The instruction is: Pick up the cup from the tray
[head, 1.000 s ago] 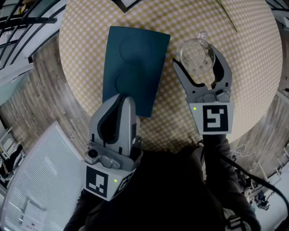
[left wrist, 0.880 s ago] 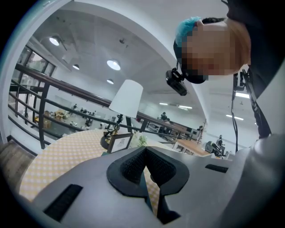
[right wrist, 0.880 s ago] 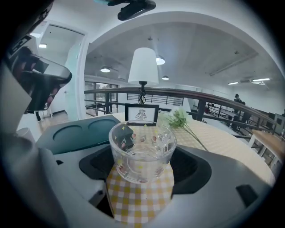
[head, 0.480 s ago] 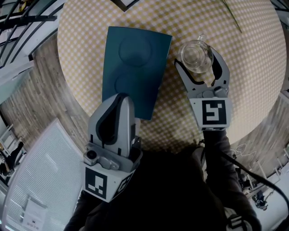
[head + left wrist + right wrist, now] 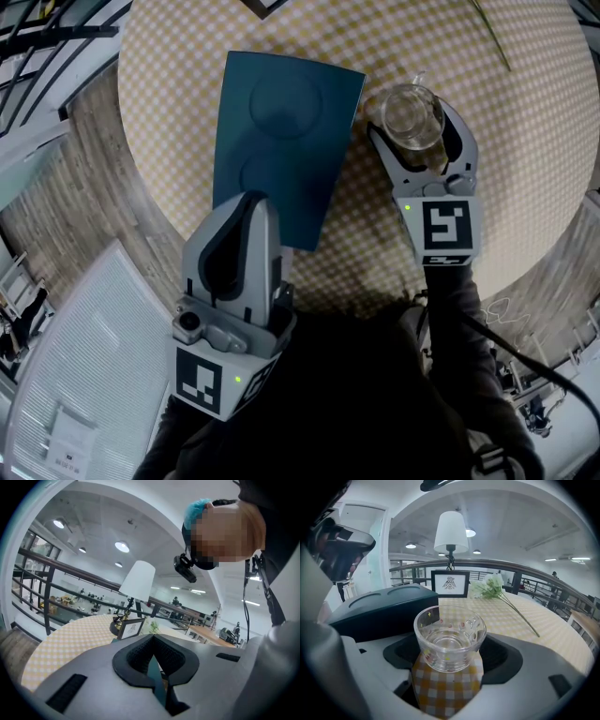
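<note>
A clear glass cup with small coloured dots sits between the jaws of my right gripper, which is shut on it. The cup is upright and empty, off the tray and just to the right of the tray's upper corner. In the right gripper view the cup hangs low over the checked tablecloth, and I cannot tell whether it touches. The dark teal tray has two round recesses, both empty. My left gripper is shut on nothing and hovers over the tray's near end.
The round table has a yellow checked cloth; its edge runs close behind both grippers, with wooden floor beyond. A framed picture, a lamp and a green flower stem stand at the far side. A person leans above the left gripper.
My right gripper has sunk towards the tablecloth with the cup still in it. The left gripper has stayed where it was, shut.
</note>
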The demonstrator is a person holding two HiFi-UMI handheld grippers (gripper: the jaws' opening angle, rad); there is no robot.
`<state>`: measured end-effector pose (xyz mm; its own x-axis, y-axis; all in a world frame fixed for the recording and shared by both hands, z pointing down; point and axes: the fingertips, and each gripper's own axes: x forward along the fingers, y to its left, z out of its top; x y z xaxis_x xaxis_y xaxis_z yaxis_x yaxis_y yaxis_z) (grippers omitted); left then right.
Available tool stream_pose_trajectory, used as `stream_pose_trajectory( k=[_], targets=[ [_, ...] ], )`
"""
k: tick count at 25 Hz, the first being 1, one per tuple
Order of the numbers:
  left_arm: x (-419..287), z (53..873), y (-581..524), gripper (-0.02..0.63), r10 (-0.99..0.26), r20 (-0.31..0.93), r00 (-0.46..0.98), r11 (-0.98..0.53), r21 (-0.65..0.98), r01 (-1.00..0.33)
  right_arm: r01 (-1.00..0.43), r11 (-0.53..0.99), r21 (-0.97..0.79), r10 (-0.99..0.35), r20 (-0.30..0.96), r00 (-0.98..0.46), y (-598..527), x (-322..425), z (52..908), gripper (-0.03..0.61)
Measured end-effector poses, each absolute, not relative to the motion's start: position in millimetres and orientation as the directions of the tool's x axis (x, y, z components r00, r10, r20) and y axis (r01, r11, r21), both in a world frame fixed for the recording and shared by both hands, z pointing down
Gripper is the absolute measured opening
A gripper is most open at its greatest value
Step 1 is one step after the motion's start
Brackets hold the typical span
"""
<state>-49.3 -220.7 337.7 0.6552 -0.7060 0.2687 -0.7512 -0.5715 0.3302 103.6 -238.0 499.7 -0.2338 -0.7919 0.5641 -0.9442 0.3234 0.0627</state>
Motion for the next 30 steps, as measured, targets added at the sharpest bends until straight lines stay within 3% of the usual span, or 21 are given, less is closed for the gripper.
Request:
stream_pose_trajectory(
  k=[20, 27, 30],
  targets=[
    [-62.3, 300.7, -185.1, 0.008, -0.751, 0.207, 0.627, -0.573, 0.268, -0.775, -0.947, 0.309, 0.089, -0.784, 0.587, -0.201, -206.2, 111.1, 487.2, 0.353],
    [-51.7, 283.3, -147.9, 0.006, -0.794, 0.196, 0.575, -0.557, 0.144, -0.818, -0.951, 0.310, 0.007, -0.823, 0.503, -0.264, -149.0, 99.2, 419.8, 0.351],
    [-39.7, 273.2, -127.9, 0.006, -0.814, 0.173, 0.554, -0.546, 0.096, -0.832, -0.933, 0.358, -0.037, -0.852, 0.397, -0.342, -129.3, 83.2, 379.6, 0.351]
  ],
)
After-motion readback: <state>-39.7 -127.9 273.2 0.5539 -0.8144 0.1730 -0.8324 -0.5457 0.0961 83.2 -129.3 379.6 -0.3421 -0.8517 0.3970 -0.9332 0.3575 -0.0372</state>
